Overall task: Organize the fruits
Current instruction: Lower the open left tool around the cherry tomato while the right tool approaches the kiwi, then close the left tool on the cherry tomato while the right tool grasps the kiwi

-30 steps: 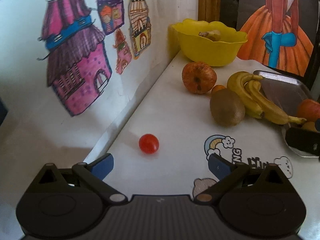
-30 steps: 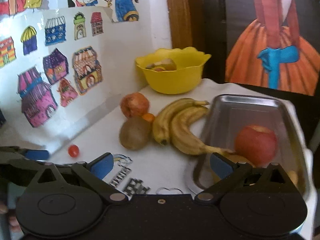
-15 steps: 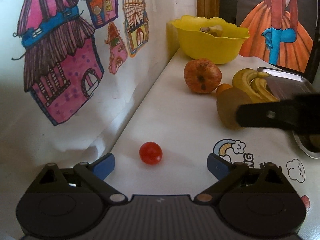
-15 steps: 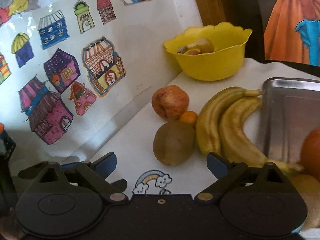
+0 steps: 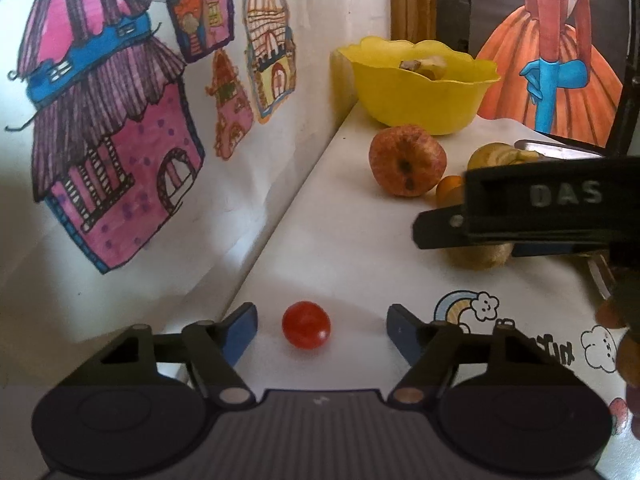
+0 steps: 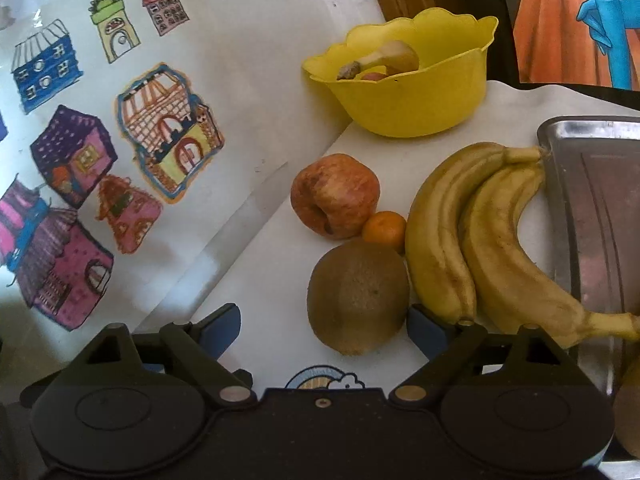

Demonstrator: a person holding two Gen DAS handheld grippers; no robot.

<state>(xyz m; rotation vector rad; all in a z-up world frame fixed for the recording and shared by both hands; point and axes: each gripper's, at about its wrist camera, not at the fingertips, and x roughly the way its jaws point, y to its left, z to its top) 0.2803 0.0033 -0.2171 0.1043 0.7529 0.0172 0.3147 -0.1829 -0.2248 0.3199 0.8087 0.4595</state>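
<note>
- we saw a tiny glossy round cherry tomato (image 5: 306, 324) sitting on the smooth white tabletop (image 5: 340, 248), right between the blue pads of the left gripper (image 5: 321, 327); its jaws were closing in but neither pad touched the skin yet
- the fuzzy brown egg-shaped kiwi (image 6: 358, 298) sat between the right gripper (image 6: 325, 326) fingers; those jaws were wide and narrowing a bit, the right pad just beside the fruit; we couldn't tell if it touched
- behind the kiwi: a wrinkly reddish apple (image 6: 335, 195), a small orange citrus (image 6: 385, 230), two curved speckled bananas (image 6: 472, 240) against a shiny metal tray (image 6: 592, 200)
- a scalloped yellow plastic bowl (image 6: 408, 96) stood at the back with a banana piece inside
- both grippers were angled down at the table; the right one crossed the left view as a black bar
</note>
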